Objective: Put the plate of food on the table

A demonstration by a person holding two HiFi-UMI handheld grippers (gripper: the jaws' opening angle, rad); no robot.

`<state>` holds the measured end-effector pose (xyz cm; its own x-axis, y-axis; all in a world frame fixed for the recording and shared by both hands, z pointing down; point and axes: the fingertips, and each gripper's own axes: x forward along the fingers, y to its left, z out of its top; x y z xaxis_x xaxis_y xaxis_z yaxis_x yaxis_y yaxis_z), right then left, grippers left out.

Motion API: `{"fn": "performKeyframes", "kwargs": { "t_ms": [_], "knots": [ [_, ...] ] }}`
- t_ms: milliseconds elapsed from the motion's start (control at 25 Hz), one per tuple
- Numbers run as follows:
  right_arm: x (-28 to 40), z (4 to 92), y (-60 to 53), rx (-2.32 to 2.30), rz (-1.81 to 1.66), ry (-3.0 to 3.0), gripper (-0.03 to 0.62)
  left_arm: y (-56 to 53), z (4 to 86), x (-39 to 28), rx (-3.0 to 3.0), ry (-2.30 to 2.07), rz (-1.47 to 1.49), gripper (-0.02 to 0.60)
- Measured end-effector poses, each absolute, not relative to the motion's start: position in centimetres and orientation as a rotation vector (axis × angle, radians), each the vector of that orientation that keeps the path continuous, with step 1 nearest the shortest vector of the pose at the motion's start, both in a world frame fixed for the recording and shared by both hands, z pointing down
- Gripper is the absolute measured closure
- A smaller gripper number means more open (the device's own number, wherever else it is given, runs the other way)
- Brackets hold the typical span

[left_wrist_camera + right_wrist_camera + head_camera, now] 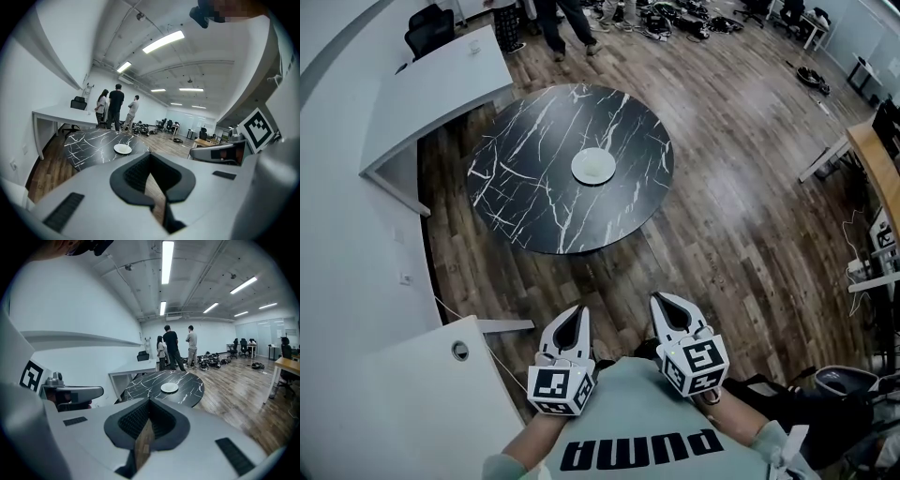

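A white plate (593, 167) lies at the middle of a round black marble table (525, 178); I cannot make out food on it. Both grippers are held close to the person's chest, well short of the table. My left gripper (575, 316) and right gripper (667, 304) point toward the table, jaws together and empty. In the left gripper view the plate (123, 149) and table (86, 140) are far beyond the shut left gripper (150, 157). The right gripper view has the plate (169, 388) on the table (150, 383) past the shut right gripper (149, 402).
A white desk (441, 84) stands beyond the table's left side and a white cabinet top (412, 403) is at my near left. Three people (176, 350) stand past the table. A wooden desk (877, 159) and gear line the right. Wood floor lies between me and the table.
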<state>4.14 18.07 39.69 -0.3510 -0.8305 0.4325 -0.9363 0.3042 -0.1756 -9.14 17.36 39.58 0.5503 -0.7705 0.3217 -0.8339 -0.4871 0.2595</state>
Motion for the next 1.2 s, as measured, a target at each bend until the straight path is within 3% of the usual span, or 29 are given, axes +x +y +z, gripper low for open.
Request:
{"fn": "performKeyframes", "kwargs": {
  "t_ms": [1200],
  "knots": [
    [1.6, 40.6, 19.5, 1.613, 0.518, -2.333, 0.586, 18.9, 40.2, -11.5, 2.402, -1.35, 0.218, 0.575]
  ]
}}
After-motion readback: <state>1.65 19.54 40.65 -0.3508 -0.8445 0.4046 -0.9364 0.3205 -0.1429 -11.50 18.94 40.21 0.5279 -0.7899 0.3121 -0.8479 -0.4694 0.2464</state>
